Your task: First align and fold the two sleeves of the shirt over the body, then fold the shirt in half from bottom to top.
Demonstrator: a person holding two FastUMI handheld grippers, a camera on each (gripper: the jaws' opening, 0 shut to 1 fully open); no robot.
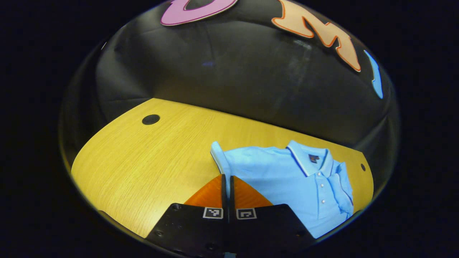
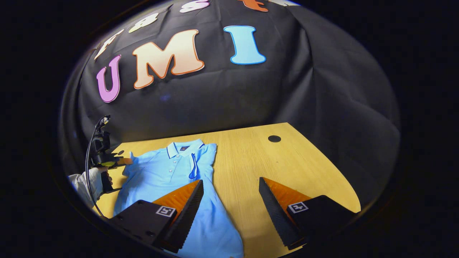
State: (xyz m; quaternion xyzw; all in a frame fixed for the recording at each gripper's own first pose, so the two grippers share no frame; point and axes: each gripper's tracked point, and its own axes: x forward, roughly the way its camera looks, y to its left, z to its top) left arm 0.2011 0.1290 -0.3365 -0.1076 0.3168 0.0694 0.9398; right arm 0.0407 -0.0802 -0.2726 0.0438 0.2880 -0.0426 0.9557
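A light blue polo shirt (image 1: 287, 179) lies face up on the wooden table (image 1: 143, 161), collar toward the wall. In the left gripper view my left gripper (image 1: 227, 177) is shut at the shirt's edge, pinching the sleeve (image 1: 217, 154), whose cuff stands up just beyond the tips. The right gripper view shows the shirt (image 2: 161, 175) with its other sleeve (image 2: 194, 166) folded over the body. My right gripper (image 2: 231, 179) is open above the shirt's lower side, one finger over cloth, the other over bare wood. Farther off, the left gripper (image 2: 122, 162) touches the far sleeve.
A person's hand (image 2: 91, 182) in a white sleeve holds the left gripper, a cable looping from it. The table (image 2: 269, 161) has a dark round hole (image 2: 274, 138) near the back, also visible as a hole (image 1: 150, 119). Black cloth walls the booth behind.
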